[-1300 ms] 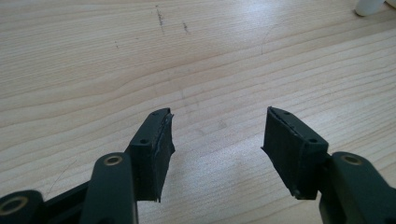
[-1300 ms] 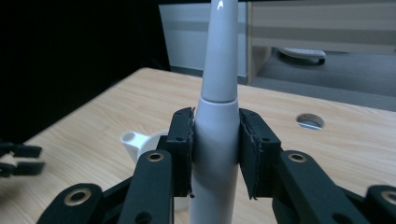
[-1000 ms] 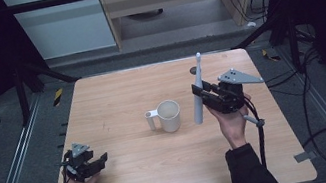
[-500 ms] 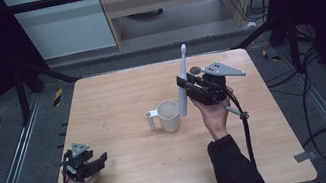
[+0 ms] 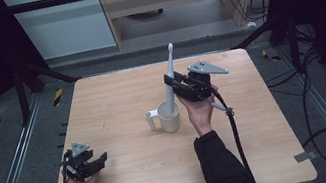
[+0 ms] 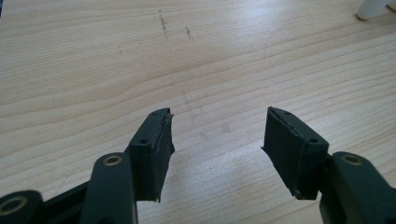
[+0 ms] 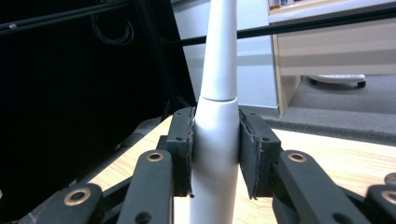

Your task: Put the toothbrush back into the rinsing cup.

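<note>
1. The high view looks forward and down from above the person's side, taking in the whole pale wooden table [image 5: 117, 104].
2. The left gripper view sits low, close over the tabletop [image 6: 116, 56] grain, looking along its black jaws.
3. The right gripper view looks level, very close on a white tapered electric toothbrush [image 7: 217, 126], which the high view shares [image 5: 170, 85], toward a beige desk [image 7: 336, 56] behind.

A pale wooden surface [image 5: 117, 104] with rounded corners sits on a dark grey floor [image 5: 4, 150]. A white mug [image 5: 170, 118] stands on it just below the centre, its handle pointing to 9 o'clock. The wood shows a few small dark scratches toward 9 o'clock of the mug. Tape tabs mark the near edge at 4 and 8 o'clock.
</note>
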`<action>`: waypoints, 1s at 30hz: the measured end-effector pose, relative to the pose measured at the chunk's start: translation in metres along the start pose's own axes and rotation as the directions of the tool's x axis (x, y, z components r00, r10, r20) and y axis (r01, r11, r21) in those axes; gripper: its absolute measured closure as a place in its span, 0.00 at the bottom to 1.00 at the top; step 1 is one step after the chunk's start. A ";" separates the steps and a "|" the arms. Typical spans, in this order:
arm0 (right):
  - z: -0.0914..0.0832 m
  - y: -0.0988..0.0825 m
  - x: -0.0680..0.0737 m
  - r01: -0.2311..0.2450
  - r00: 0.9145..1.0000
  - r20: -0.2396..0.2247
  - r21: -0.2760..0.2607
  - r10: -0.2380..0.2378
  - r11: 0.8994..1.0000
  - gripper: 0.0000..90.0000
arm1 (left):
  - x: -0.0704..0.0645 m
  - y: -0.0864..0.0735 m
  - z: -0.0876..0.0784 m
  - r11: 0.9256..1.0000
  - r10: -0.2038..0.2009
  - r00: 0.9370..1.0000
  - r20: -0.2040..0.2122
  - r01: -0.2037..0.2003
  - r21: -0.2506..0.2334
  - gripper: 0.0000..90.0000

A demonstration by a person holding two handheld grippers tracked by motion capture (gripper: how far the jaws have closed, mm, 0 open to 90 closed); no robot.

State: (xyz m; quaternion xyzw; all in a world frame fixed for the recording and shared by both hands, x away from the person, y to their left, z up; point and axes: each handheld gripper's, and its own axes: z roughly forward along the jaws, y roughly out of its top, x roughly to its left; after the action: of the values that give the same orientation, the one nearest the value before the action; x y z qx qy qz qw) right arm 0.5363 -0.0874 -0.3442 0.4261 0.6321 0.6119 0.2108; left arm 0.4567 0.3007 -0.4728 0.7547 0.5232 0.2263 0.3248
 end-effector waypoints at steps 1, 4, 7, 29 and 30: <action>0.002 -0.001 0.000 0.003 1.000 0.002 0.000 -0.003 1.000 0.75 | 0.000 0.000 0.000 1.000 -0.001 1.000 0.001 0.001 0.000 0.45; 0.010 -0.003 0.001 0.007 1.000 0.009 0.012 -0.007 1.000 0.75 | 0.000 0.000 0.000 1.000 -0.001 1.000 0.001 0.001 0.001 0.45; 0.016 -0.007 0.001 0.004 1.000 0.011 0.020 -0.004 1.000 0.75 | 0.000 0.000 0.000 1.000 0.000 1.000 0.002 0.000 0.001 0.45; 0.046 -0.043 -0.003 -0.003 0.997 0.079 0.181 -0.011 0.983 0.75 | 0.000 0.000 0.000 1.000 0.002 1.000 0.003 -0.002 0.002 0.46; 0.047 -0.044 -0.003 -0.005 0.996 0.085 0.189 -0.011 0.982 0.75 | 0.000 0.000 0.000 1.000 0.002 1.000 0.003 -0.002 0.003 0.46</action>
State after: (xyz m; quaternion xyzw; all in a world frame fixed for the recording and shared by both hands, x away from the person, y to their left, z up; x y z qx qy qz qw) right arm 0.5627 -0.0573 -0.3948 0.4690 0.6783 0.5302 0.1971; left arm 0.4568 0.3008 -0.4728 0.7560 0.5223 0.2247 0.3244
